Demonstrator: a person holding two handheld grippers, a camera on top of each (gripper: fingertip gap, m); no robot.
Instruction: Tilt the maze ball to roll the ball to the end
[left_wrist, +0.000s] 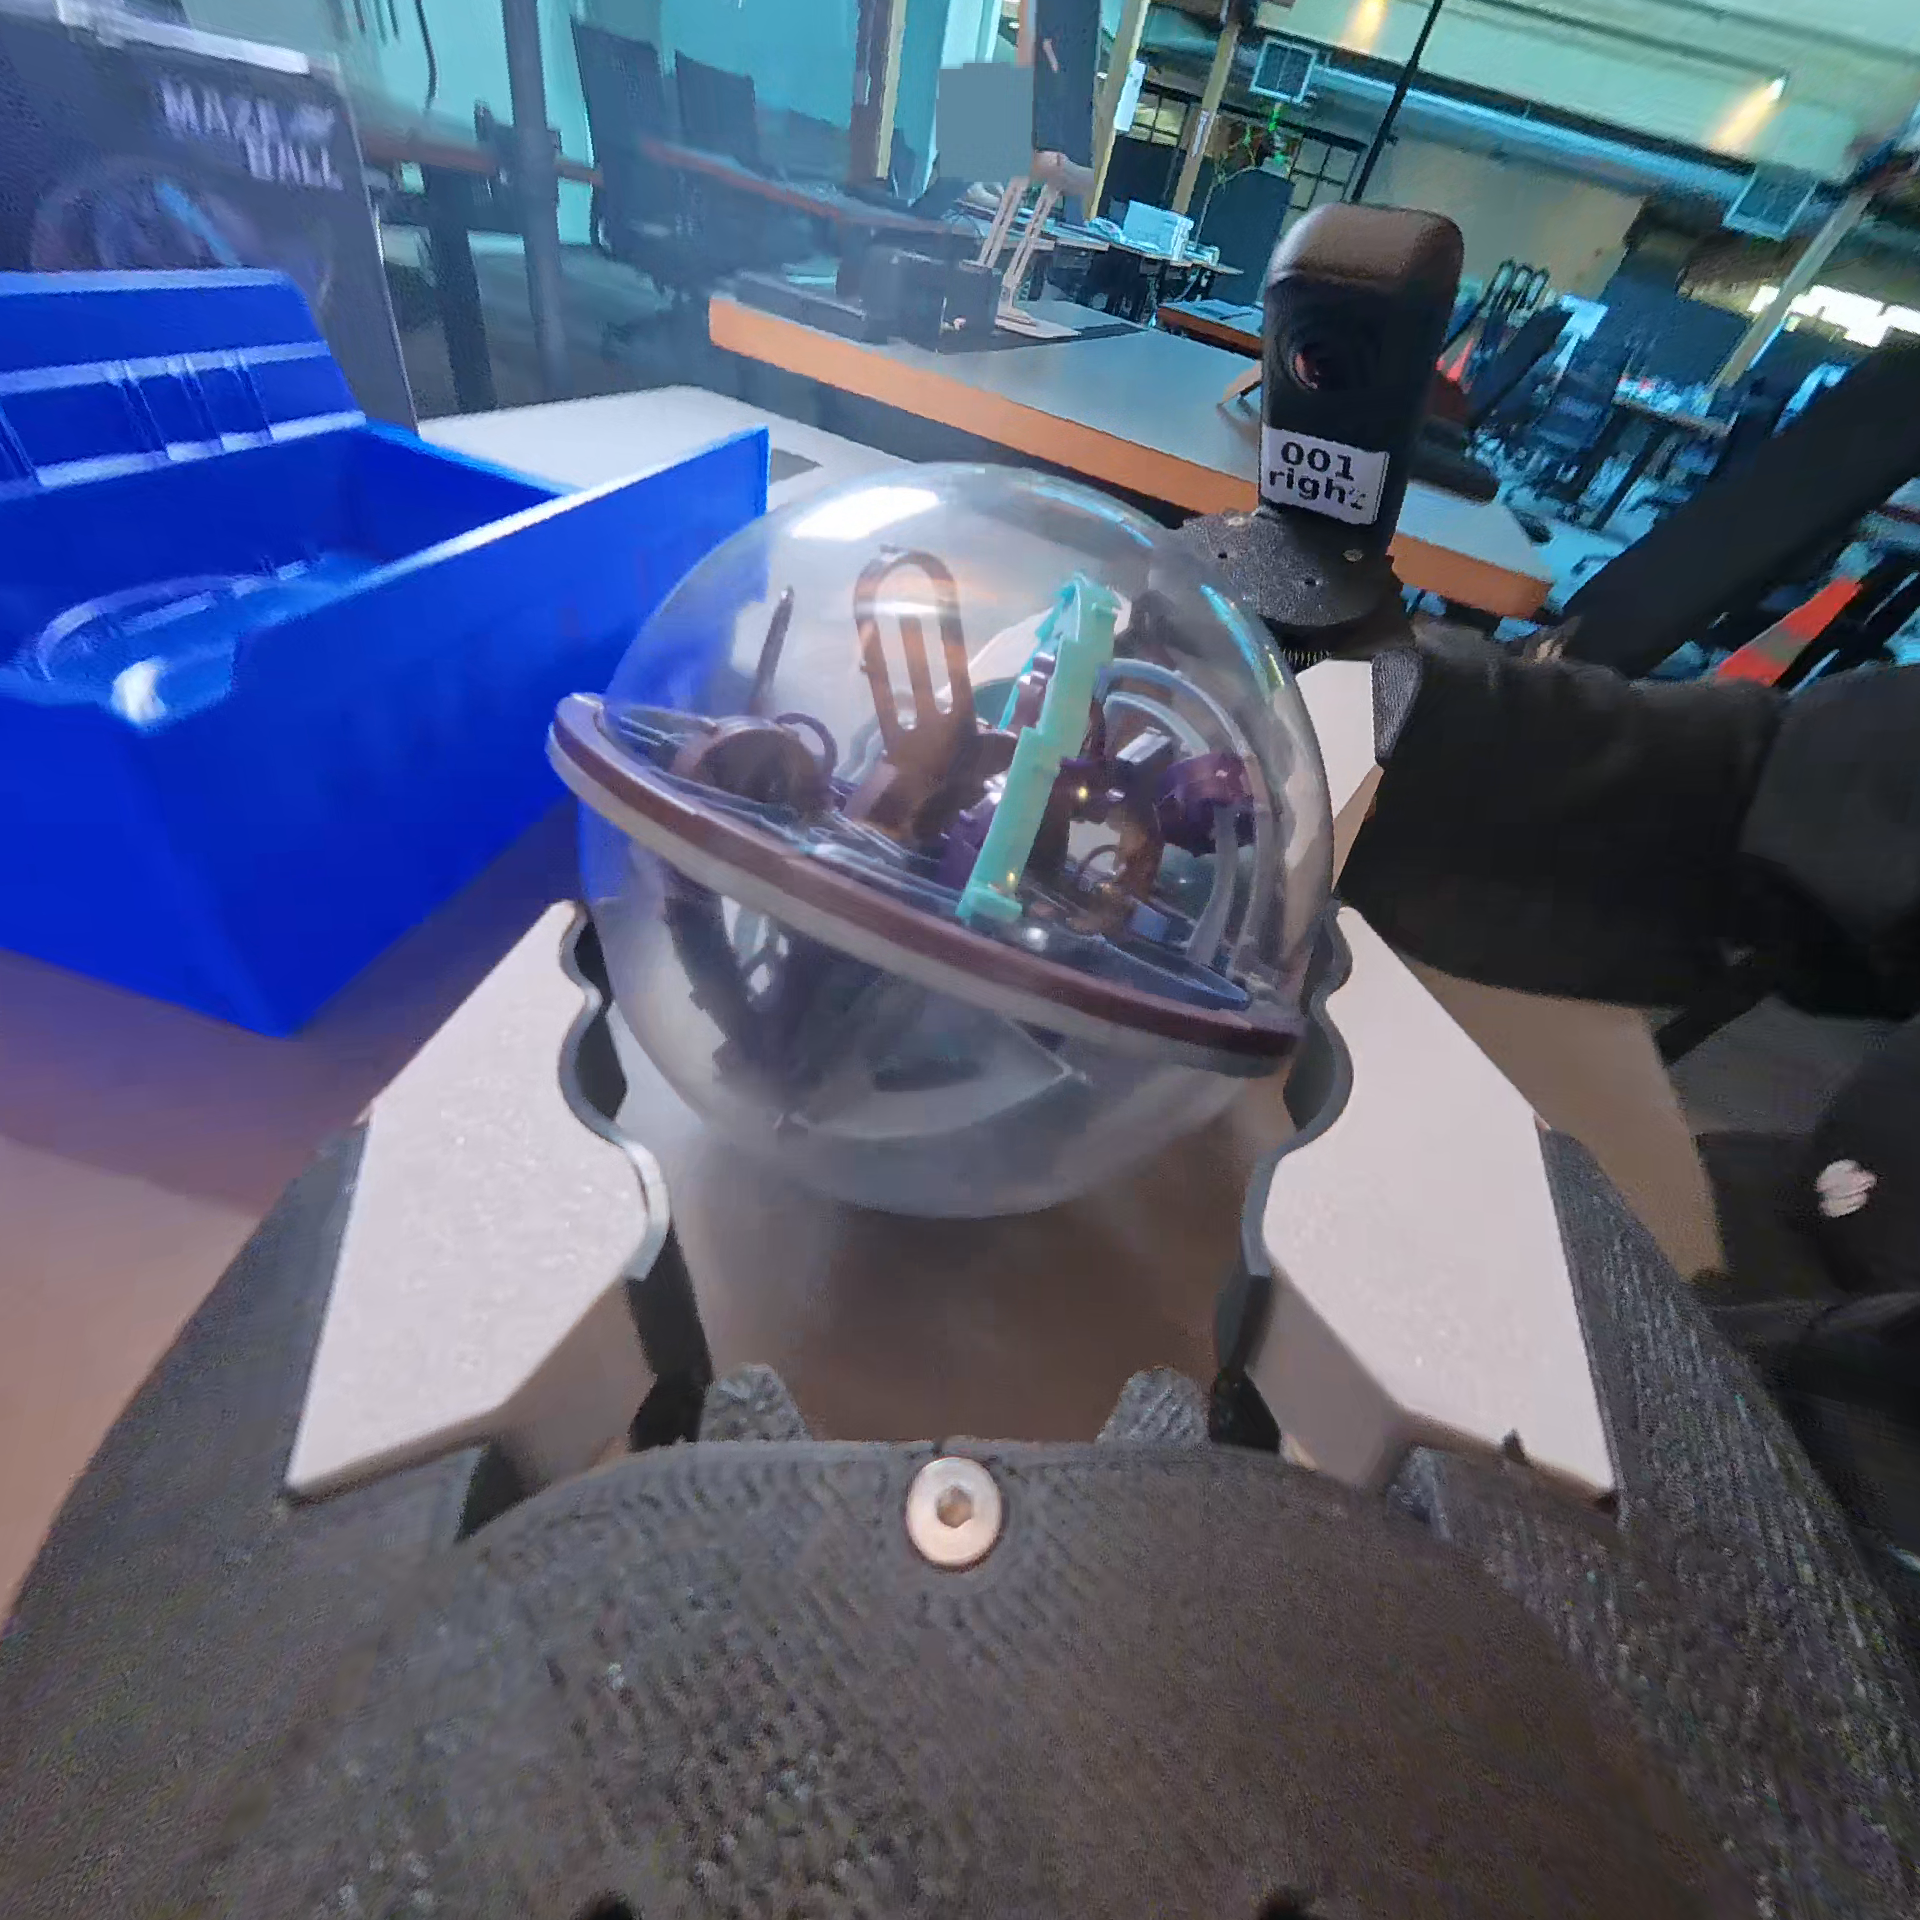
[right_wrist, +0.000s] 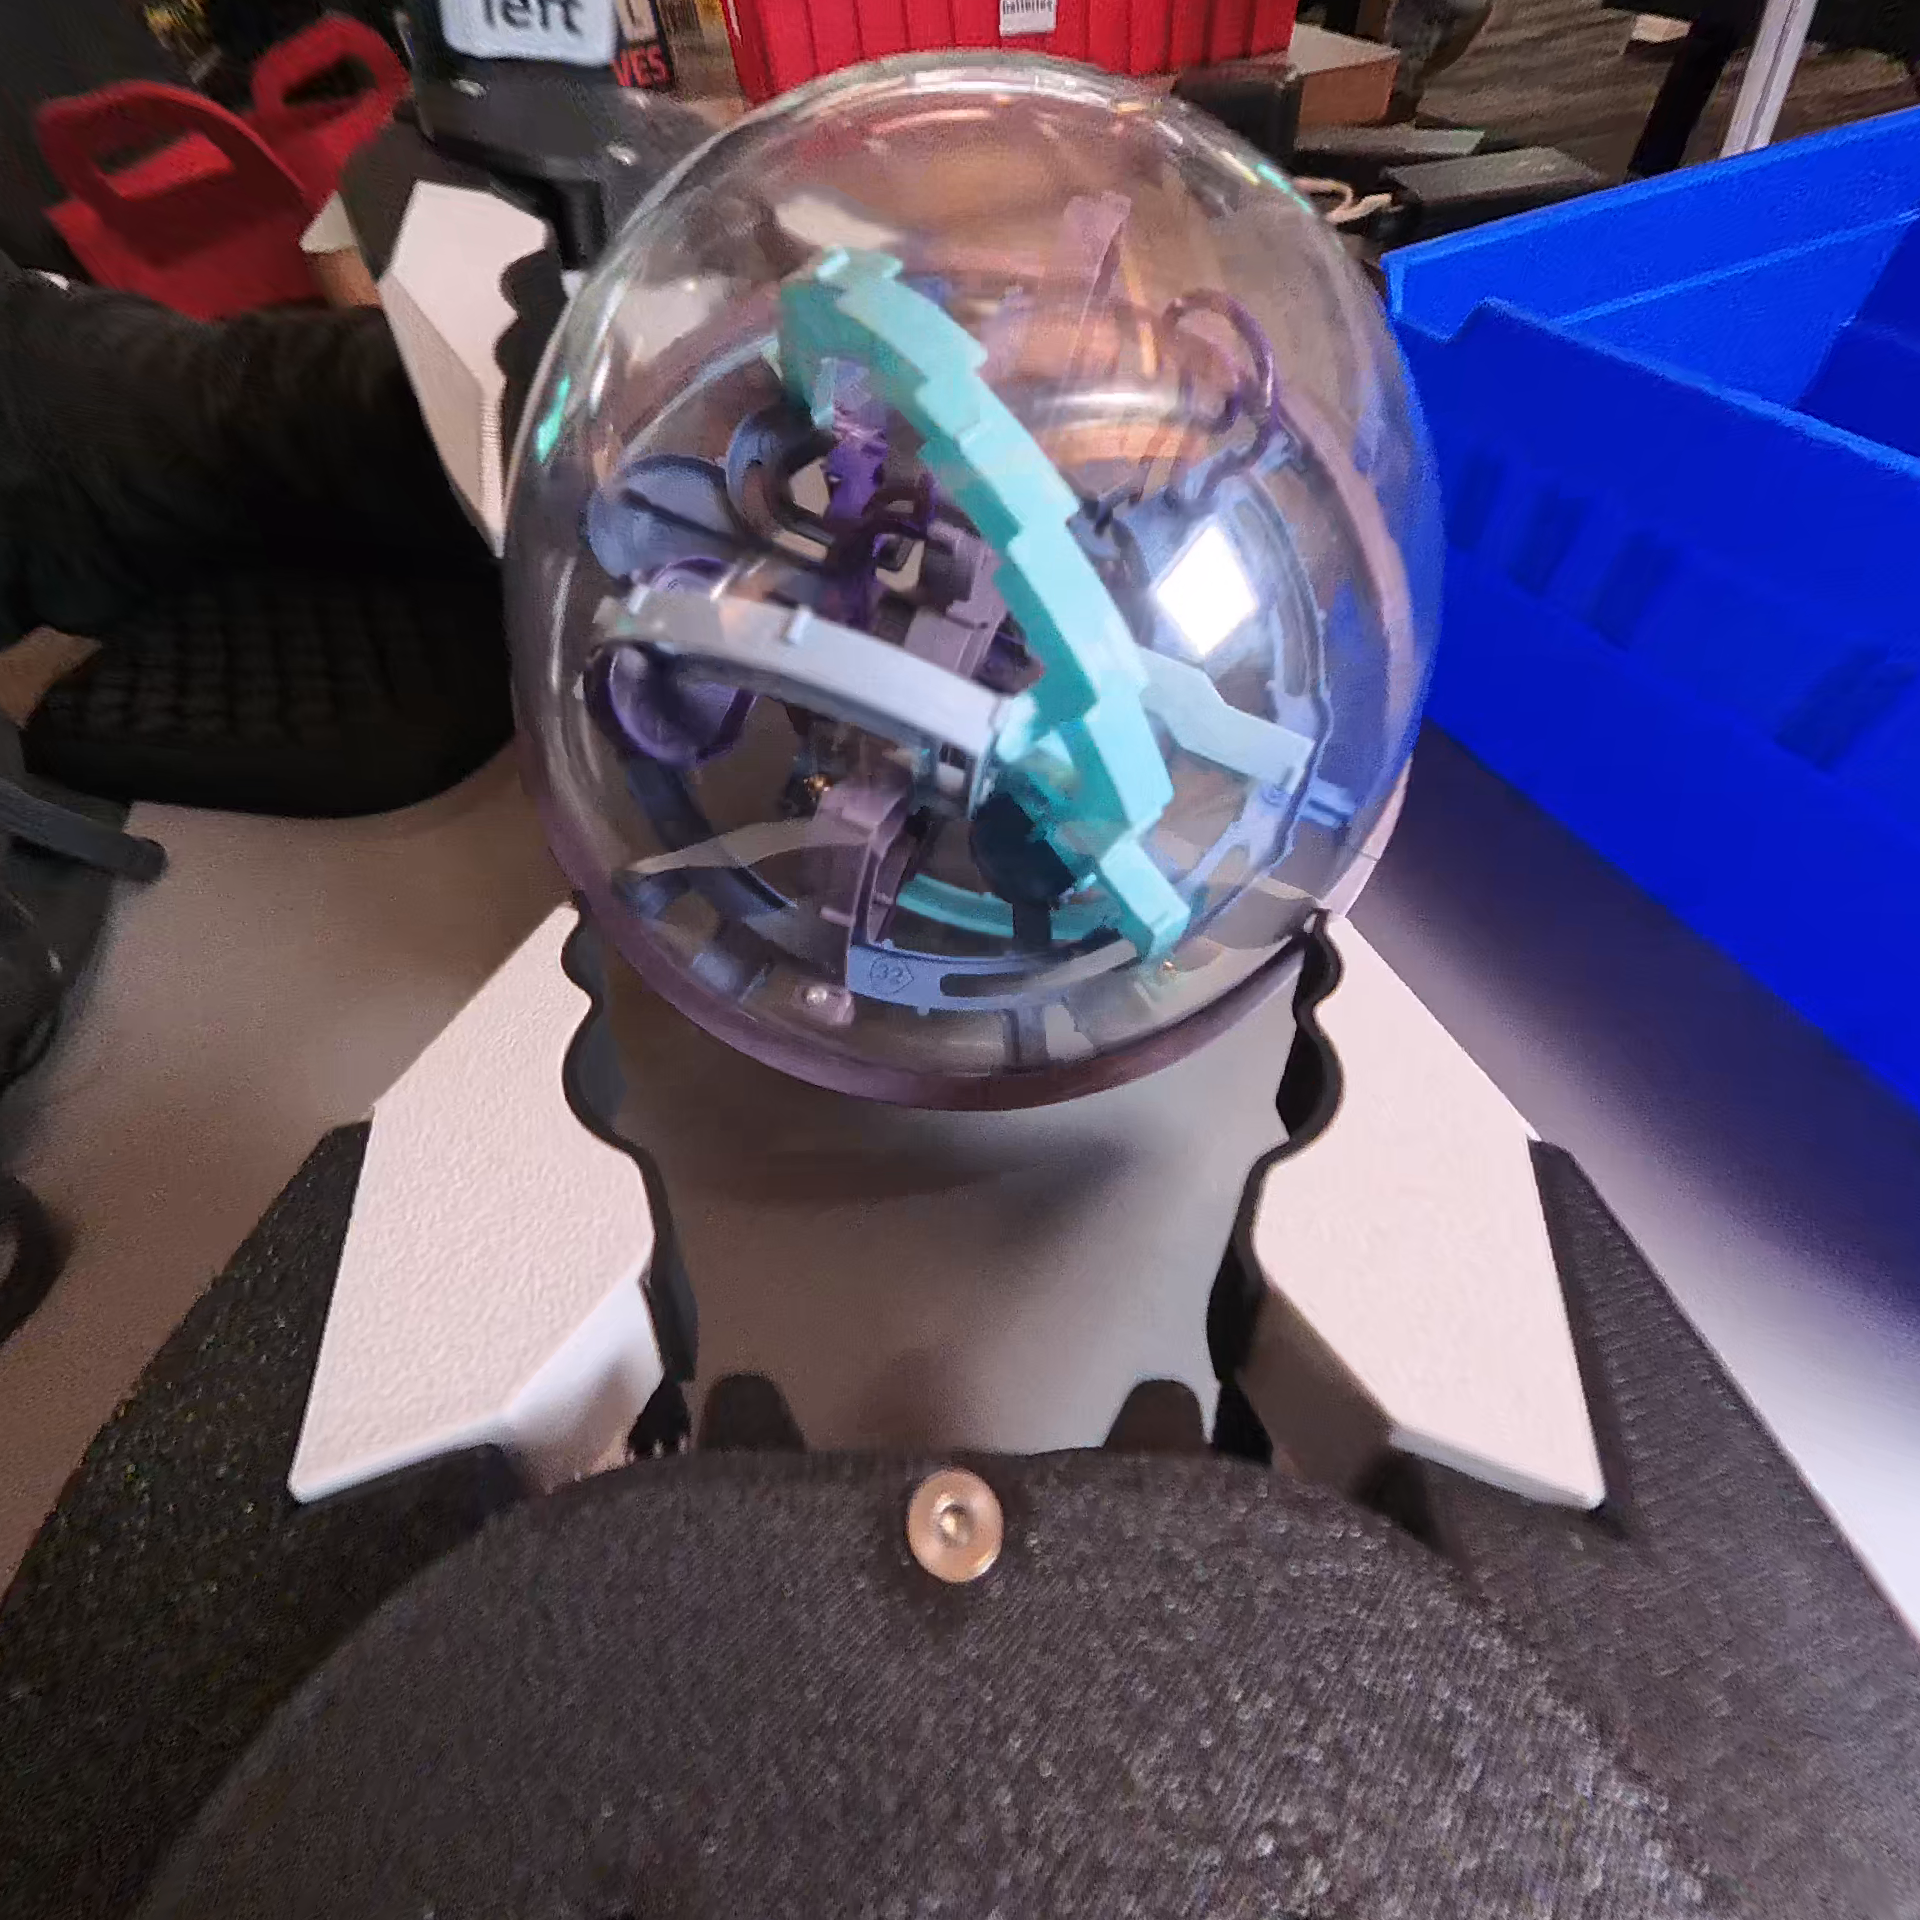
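The maze ball (left_wrist: 935, 665) is a clear sphere with teal, purple, brown and grey tracks inside and a dark rim band. My left gripper (left_wrist: 951, 945) has its two fingertips pressed on the ball's left and right sides. My right gripper (right_wrist: 951, 935) holds the same ball (right_wrist: 966, 520) from the opposite side, its fingertips on the lower flanks. In the left wrist view the right gripper's camera (left_wrist: 1351, 364) and a black-gloved hand (left_wrist: 1610, 831) show behind the ball. A small silvery bit (right_wrist: 821, 1000) sits on the lower dark ring; I cannot tell if it is the inner ball.
A blue plastic bin (left_wrist: 312, 727) stands close beside the ball; it also shows in the right wrist view (right_wrist: 1714, 520). The pale table (left_wrist: 156, 1195) lies below. A dark printed box (left_wrist: 208, 156) stands behind the bin. Red items (right_wrist: 187, 177) and a dark sleeve (right_wrist: 208, 520) lie beyond the ball.
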